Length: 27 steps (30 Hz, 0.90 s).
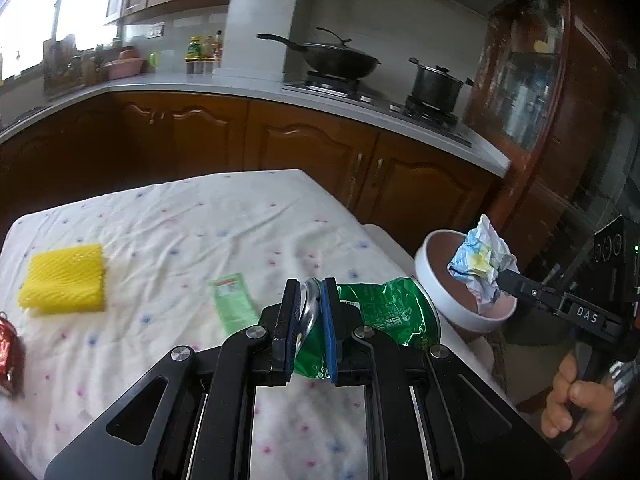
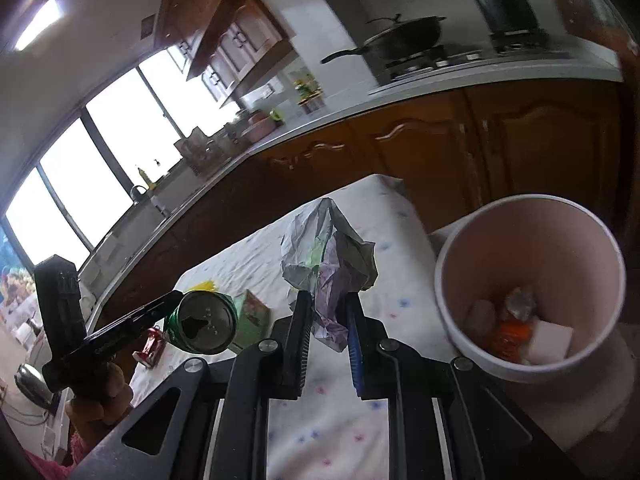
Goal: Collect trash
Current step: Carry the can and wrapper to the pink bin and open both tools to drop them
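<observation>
The right tongs point(image 2: 326, 334) are clamped on a crumpled wad of paper point(image 2: 328, 252), which stands up out of the pads toward the middle of the right wrist view. The bin point(image 2: 460, 248), white outside and pinkish inside, lies to the right of that wad and a little below it in the frame, mouth open to the camera. In the left wrist view the same paper point(image 1: 482, 262) already hangs at the bin's point(image 1: 432, 276) right rim, at the right of the frame, so the release seems to need only a short carry inward. The right hand is clearly the nearer one.

The left tongs point(image 1: 310, 320) grip a crushed green can point(image 1: 384, 312), its body running off to the right of the pads, toward the bin. From the right wrist the can point(image 2: 204, 328) shows its opened end at lower left.

Still lying on the tabletop point(image 1: 192, 220) are a yellow foam net point(image 1: 64, 278), a pale green wrapper point(image 1: 234, 304) and a red item point(image 1: 8, 352) cut by the left edge. The scraps in the bin's bottom are too blurred to name, and its base is hidden.
</observation>
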Each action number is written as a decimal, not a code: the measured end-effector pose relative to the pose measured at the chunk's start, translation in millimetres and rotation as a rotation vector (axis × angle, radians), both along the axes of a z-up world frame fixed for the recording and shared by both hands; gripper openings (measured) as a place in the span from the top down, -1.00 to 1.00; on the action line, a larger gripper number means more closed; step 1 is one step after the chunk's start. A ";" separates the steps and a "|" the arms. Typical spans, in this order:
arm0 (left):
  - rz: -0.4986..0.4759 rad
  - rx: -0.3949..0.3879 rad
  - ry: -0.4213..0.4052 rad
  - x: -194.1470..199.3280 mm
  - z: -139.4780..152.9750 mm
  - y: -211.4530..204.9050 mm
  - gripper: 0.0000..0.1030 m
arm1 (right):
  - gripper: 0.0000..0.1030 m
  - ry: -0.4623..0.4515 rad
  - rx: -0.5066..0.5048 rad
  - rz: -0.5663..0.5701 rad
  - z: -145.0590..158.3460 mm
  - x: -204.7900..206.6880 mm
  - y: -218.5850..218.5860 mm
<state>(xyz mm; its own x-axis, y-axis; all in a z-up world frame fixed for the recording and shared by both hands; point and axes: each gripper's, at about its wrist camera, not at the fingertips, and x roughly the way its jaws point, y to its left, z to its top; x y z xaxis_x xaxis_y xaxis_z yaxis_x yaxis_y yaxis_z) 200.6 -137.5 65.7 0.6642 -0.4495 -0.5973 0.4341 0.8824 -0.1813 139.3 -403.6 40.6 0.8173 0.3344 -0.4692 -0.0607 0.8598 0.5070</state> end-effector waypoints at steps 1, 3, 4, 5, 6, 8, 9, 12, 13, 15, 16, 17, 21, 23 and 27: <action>-0.005 -0.001 0.001 -1.3 0.0 -4.2 0.81 | 0.67 0.000 0.002 -0.009 -0.9 -3.1 -4.0; -0.016 0.000 0.001 -4.3 0.5 -11.8 0.81 | 0.67 0.001 0.002 -0.024 -3.4 -10.6 -11.4; -0.022 0.000 0.001 -5.7 0.8 -15.7 0.81 | 0.67 0.001 0.002 -0.030 -4.9 -13.5 -14.7; -0.026 0.000 0.000 -6.7 1.1 -19.7 0.81 | 0.67 0.002 0.005 -0.038 -6.6 -16.7 -18.8; -0.033 -0.001 0.000 -7.4 1.9 -23.8 0.81 | 0.67 0.004 0.008 -0.045 -7.5 -19.2 -21.9; -0.045 0.001 -0.005 -8.5 3.8 -32.1 0.81 | 0.67 0.007 0.013 -0.060 -10.9 -24.4 -29.2; -0.051 0.003 -0.007 -8.7 4.8 -36.9 0.81 | 0.67 0.008 0.016 -0.069 -12.4 -27.5 -33.0; -0.070 0.007 -0.012 -9.5 6.9 -51.1 0.81 | 0.67 0.009 0.025 -0.089 -14.8 -35.0 -44.4; -0.078 0.007 -0.013 -9.8 7.7 -56.3 0.81 | 0.67 0.009 0.025 -0.096 -14.9 -37.4 -48.0; -0.093 0.009 -0.016 -9.3 8.9 -65.7 0.81 | 0.67 0.005 0.025 -0.112 -14.8 -41.6 -55.9; -0.102 0.010 -0.017 -9.3 9.6 -70.9 0.81 | 0.67 0.003 0.029 -0.119 -14.4 -43.5 -60.1; -0.108 0.012 -0.019 -9.1 10.5 -75.0 0.81 | 0.67 0.001 0.030 -0.126 -13.7 -44.7 -63.4; -0.133 0.023 -0.031 -7.9 14.1 -94.8 0.81 | 0.67 -0.007 0.036 -0.153 -11.9 -50.2 -76.7; -0.146 0.027 -0.034 -6.9 15.8 -105.5 0.81 | 0.67 -0.011 0.037 -0.166 -11.9 -51.8 -83.7; -0.170 0.030 -0.031 -3.6 16.6 -125.6 0.81 | 0.67 -0.010 0.046 -0.185 -13.1 -53.7 -93.0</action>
<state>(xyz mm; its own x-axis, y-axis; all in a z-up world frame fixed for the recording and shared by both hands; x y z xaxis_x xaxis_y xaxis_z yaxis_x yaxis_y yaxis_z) 197.1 -263.1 82.4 0.5984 -0.5391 -0.5926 0.5824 0.8007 -0.1402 85.6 -496.6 27.4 0.8716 0.1991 -0.4480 0.0907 0.8326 0.5464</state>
